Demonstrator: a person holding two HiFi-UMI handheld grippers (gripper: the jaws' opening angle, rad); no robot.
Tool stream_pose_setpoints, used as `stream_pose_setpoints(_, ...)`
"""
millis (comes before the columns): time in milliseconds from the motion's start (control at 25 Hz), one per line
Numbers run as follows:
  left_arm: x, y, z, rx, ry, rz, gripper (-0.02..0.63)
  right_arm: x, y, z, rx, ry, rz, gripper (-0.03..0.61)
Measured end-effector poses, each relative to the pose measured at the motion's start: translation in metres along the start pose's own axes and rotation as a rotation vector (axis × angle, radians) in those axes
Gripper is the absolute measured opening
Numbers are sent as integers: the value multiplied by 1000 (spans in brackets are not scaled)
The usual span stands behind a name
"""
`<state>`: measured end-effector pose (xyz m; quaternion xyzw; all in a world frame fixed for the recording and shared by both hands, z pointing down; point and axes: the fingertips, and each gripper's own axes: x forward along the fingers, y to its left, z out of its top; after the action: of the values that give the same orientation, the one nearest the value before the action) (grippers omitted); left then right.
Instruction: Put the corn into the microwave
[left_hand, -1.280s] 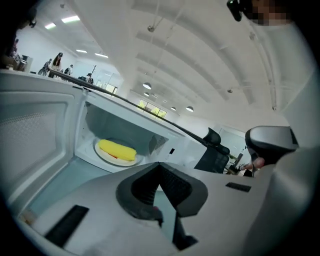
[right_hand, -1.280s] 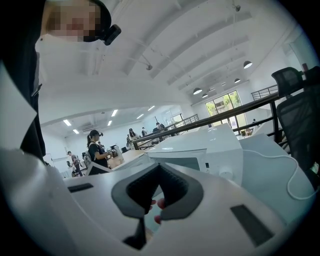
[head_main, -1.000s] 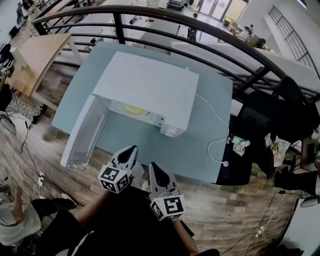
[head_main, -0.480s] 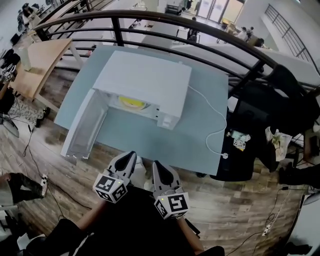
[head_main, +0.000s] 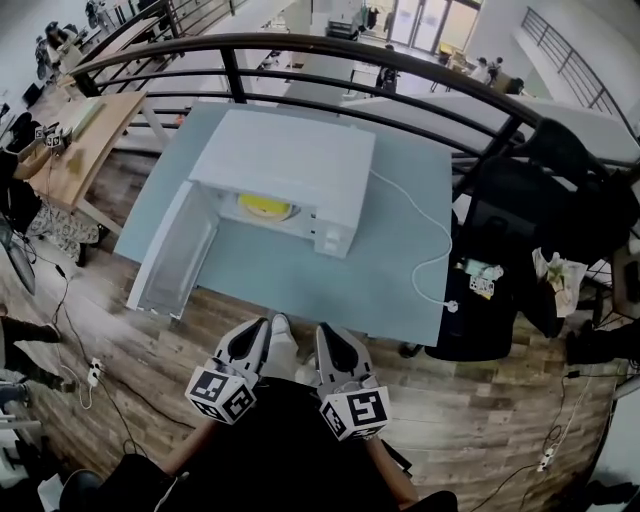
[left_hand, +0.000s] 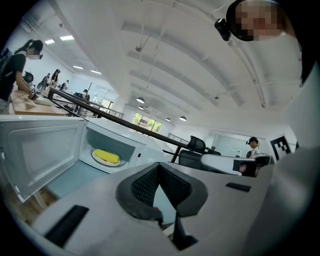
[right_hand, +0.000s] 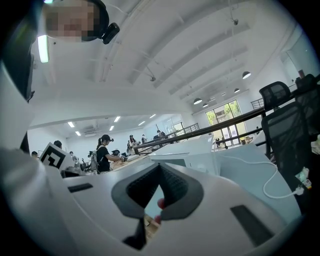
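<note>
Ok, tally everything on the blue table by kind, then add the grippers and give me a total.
Microwave: 1
Corn: 1
Power cable: 1
Grippers: 2 (left gripper, right gripper)
Total: 5

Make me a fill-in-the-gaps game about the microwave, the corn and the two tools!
1. The door of the microwave stands ____.
2. The yellow corn lies ____ the microwave.
3. The left tool and the right tool are both ____ and hold nothing.

Missing words: open; inside; shut.
</note>
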<state>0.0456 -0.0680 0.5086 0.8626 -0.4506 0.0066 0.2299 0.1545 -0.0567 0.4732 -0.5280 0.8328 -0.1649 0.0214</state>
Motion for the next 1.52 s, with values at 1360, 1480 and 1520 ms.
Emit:
stream_pose_setpoints(1360,-5,-13,-5,26,-12,11,2,-18,-7,7,-26,-21,-4,8)
stream_pose_setpoints(1480,-4,-14,-6,22,-7,8,2,-19,-7,7,-28,-21,-2,8)
stream_pose_setpoints(1520,-3,-14,-7,22,-6,7,2,-19,-7,7,-28,-21,-1,8)
